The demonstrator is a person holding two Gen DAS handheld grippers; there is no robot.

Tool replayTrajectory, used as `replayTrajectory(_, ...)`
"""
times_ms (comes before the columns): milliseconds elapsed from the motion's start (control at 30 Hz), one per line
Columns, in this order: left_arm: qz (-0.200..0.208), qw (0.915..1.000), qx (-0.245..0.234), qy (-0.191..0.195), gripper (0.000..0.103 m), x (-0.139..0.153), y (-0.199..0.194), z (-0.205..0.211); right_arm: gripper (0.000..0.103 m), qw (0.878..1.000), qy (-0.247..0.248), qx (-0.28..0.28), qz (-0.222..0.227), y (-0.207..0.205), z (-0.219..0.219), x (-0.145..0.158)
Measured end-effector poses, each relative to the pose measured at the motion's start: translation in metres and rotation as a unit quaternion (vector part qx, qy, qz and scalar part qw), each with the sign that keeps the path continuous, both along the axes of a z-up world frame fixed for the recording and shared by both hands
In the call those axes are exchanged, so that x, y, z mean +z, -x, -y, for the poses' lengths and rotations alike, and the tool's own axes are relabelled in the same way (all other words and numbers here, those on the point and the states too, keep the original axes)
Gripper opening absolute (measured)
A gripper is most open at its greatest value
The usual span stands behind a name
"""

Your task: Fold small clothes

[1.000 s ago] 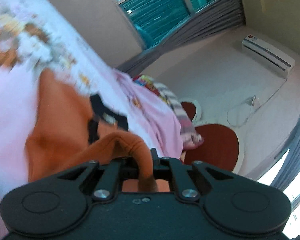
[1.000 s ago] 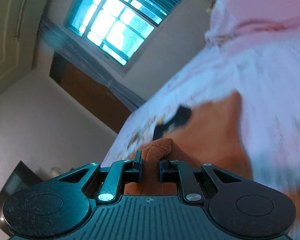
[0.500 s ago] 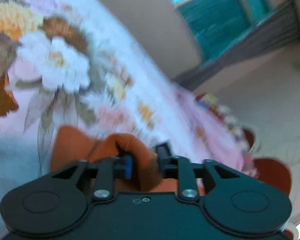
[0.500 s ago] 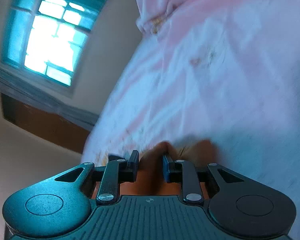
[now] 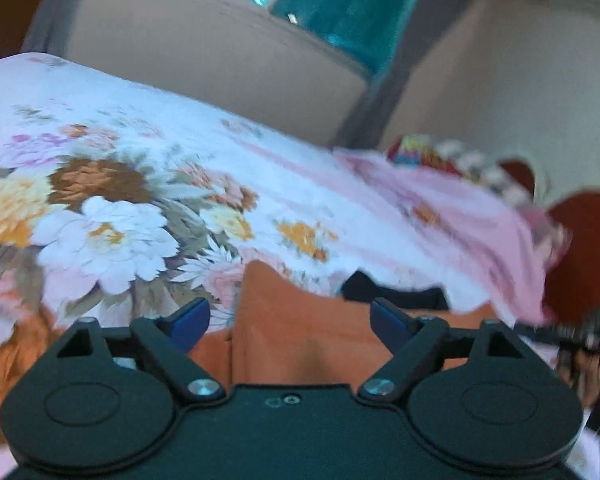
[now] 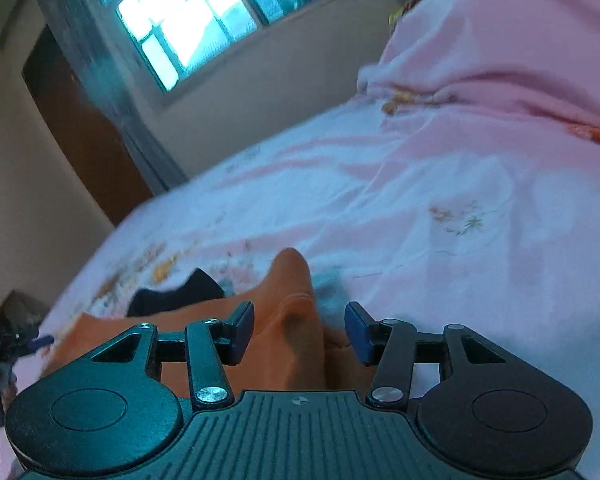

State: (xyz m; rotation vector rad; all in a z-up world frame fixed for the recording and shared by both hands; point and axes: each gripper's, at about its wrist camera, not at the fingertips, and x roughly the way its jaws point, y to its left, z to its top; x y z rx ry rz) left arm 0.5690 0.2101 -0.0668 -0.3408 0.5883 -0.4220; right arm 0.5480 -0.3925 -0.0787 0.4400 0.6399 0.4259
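An orange garment (image 5: pixel 300 332) with a black part (image 5: pixel 392 294) lies on the floral bedsheet (image 5: pixel 112 216). My left gripper (image 5: pixel 290 320) is open just above the garment, with cloth lying between the spread fingers but not gripped. In the right wrist view the same orange garment (image 6: pixel 296 320) lies with a raised fold and its black part (image 6: pixel 180 292) to the left. My right gripper (image 6: pixel 300 330) is open over that fold, not holding it.
A pink blanket (image 6: pixel 500 52) is bunched at the far side of the bed, also showing in the left wrist view (image 5: pixel 480 220). A window (image 6: pixel 196 12) and a wall lie beyond the bed. The other gripper (image 5: pixel 580 332) shows at the right edge.
Both grippers were shut on the orange garment and have now opened and let it go. The garment has come down from being lifted and now lies on the bed.
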Motion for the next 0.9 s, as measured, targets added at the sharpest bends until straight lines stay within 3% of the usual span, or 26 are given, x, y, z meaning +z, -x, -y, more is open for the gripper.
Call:
replayTrajectory(67, -0.025, 0.9995, -0.016, -0.009, 0.076, -0.008, -0.021, 0.005, 0.05, 1.0, 0.008, 0.016, -0.019, -0.014, -0.006, -0.004)
replayTrajectory(233, -0.08, 0.9959, -0.026, -0.034, 0.072, -0.032, -0.06, 0.013, 0.05, 0.998, 0.004, 0.051, -0.044, -0.04, -0.019, -0.017)
replayTrajectory(267, -0.09, 0.9948, -0.032, -0.034, 0.064, -0.038, -0.065, 0.014, 0.043, 0.998, 0.022, 0.051, -0.04, -0.041, -0.024, -0.02)
replayTrajectory(300, -0.089, 0.9948, -0.033, -0.038, 0.056, -0.042, -0.068, 0.016, 0.017, 0.997, 0.043, 0.054, -0.036, -0.039, -0.029, -0.021)
replayTrajectory(333, -0.081, 0.9955, -0.041, -0.028, 0.025, -0.044, -0.067, 0.016, 0.015, 0.997, 0.052, 0.053, -0.032, -0.038, -0.032, -0.021)
replayTrajectory(367, -0.076, 0.9963, -0.037, -0.017, 0.011, -0.045, -0.066, 0.014, 0.01, 0.997, 0.056, 0.05, -0.016, -0.033, -0.033, -0.019)
replayTrajectory(533, 0.045, 0.9978, -0.041, 0.027, 0.007, -0.027, -0.034, 0.009, 0.009, 0.995, 0.028, 0.042, 0.086, -0.003, -0.026, 0.005)
replayTrajectory(667, 0.095, 0.9944, -0.022, 0.042, 0.007, -0.02, -0.027, 0.008, 0.009, 0.991, 0.023, 0.033, 0.127, 0.004, -0.027, 0.019)
replayTrajectory(733, 0.073, 0.9971, 0.004, 0.018, 0.008, -0.025, -0.036, 0.012, 0.009, 0.993, 0.033, 0.013, 0.11, -0.006, -0.03, 0.012)
replayTrajectory(800, -0.01, 0.9987, 0.031, -0.039, 0.015, -0.043, -0.057, 0.021, 0.011, 0.995, 0.08, -0.014, 0.056, -0.021, -0.039, -0.007)
replayTrajectory(833, -0.048, 0.9952, 0.05, -0.068, 0.027, -0.052, -0.065, 0.024, 0.014, 0.995, 0.1, -0.02, 0.016, -0.03, -0.044, -0.02)
replayTrajectory(867, -0.053, 0.9953, 0.056, -0.06, 0.029, -0.056, -0.065, 0.022, 0.025, 0.994, 0.101, -0.029, -0.013, -0.033, -0.044, -0.029)
replayTrajectory(900, -0.043, 0.9957, 0.062, -0.053, 0.035, -0.053, -0.062, 0.02, 0.037, 0.996, 0.078, -0.045, -0.009, -0.029, -0.037, -0.029)
